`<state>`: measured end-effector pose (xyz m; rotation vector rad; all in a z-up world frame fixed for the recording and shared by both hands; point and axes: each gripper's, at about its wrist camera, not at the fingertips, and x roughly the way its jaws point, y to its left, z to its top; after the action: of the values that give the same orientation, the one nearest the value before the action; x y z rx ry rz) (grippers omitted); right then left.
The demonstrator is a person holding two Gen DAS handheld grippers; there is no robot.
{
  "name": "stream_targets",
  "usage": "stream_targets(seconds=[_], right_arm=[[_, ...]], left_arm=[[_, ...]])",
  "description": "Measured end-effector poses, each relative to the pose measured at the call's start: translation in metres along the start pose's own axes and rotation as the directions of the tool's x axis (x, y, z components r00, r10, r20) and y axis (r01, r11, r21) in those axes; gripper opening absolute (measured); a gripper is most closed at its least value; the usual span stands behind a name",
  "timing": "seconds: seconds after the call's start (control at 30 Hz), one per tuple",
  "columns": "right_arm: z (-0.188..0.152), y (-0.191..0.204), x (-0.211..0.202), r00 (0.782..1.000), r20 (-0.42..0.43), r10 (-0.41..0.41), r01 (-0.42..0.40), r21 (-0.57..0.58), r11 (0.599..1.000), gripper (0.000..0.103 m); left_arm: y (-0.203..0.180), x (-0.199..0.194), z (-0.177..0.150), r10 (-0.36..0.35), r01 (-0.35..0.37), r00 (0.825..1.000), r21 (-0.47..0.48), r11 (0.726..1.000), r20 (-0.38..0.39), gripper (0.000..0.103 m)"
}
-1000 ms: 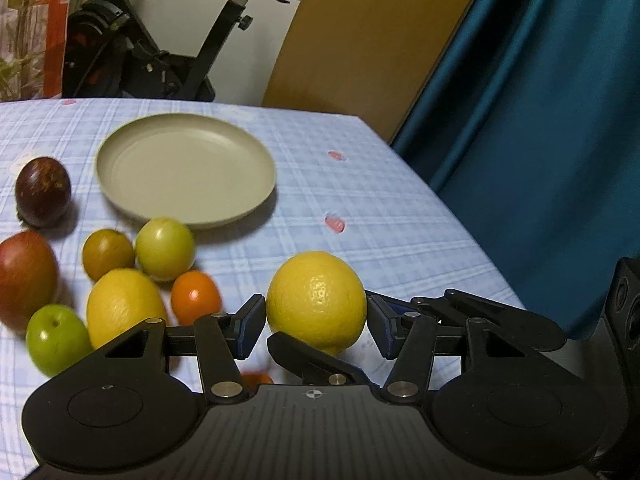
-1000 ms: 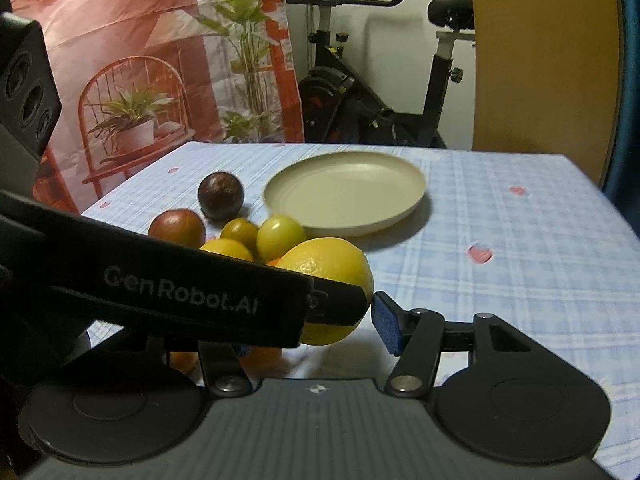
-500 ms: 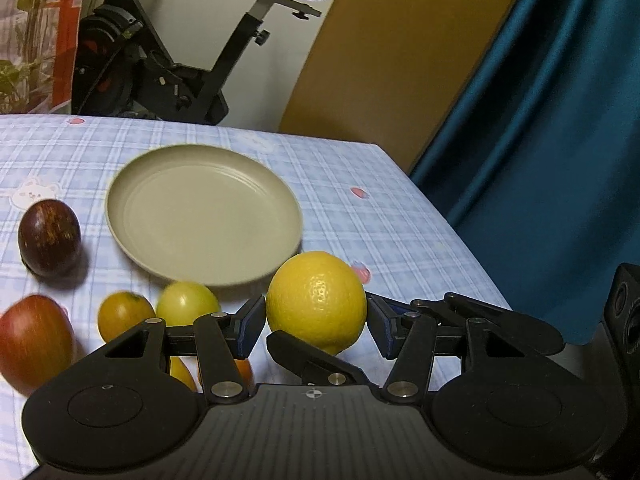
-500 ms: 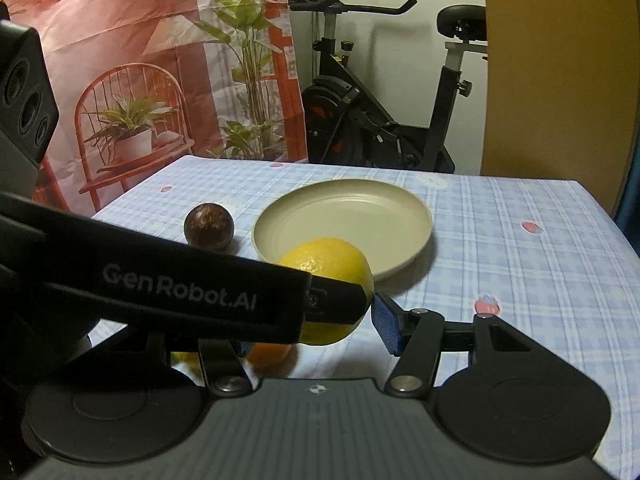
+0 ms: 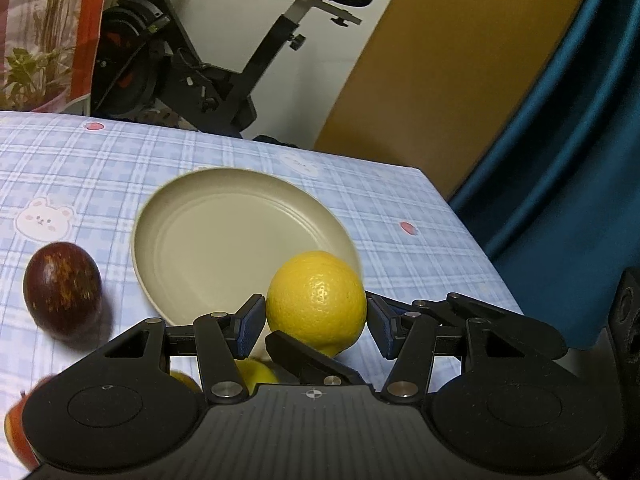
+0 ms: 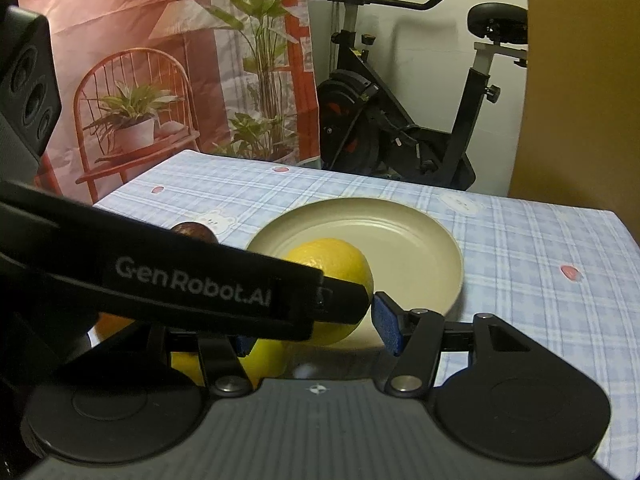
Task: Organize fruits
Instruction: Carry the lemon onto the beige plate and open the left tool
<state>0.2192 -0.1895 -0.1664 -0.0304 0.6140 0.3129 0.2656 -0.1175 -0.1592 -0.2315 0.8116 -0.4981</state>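
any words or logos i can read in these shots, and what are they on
"GenRobot.AI": white lettering along the black side of the left gripper, seen in the right wrist view at.

No other text is readable. The tablecloth carries only printed bear faces and small red marks, not words. The lemon, the plate and the exercise bike show no legible label.

Domestic room — a home. Ahead of the tool: table [image 6: 520, 240] under a blue plaid cloth; beyond it, exercise bike [image 6: 400, 120], plant-print backdrop [image 6: 160, 60], teal curtain [image 5: 560, 160] at right.
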Motion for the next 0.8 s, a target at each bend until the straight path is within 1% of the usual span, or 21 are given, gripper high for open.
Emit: stream_targets(seconds=[0.37, 0.63, 0.8], right_arm=[[0.003, -0.007, 0.035, 0.999, -0.048, 0.017, -0.016, 0.009, 1.000, 0.060], [0.000, -0.009, 0.045, 0.997, -0.077, 0.009, -0.006, 0.042, 0.999, 0.060], [0.000, -0.006, 0.047, 0.996, -0.084, -0.007, 0.011, 0.052, 0.999, 0.060]], left_arm=[[0.015, 0.018, 0.002, 0.042, -0.043, 0.999, -0.011, 0.999, -0.029, 0.059], [0.017, 0.031, -0.001, 0.077, -0.078, 0.996, -0.008, 0.997, -0.048, 0.059], [0.018, 0.030, -0.001, 0.086, -0.087, 0.995, -0.010, 0.996, -0.043, 0.059]])
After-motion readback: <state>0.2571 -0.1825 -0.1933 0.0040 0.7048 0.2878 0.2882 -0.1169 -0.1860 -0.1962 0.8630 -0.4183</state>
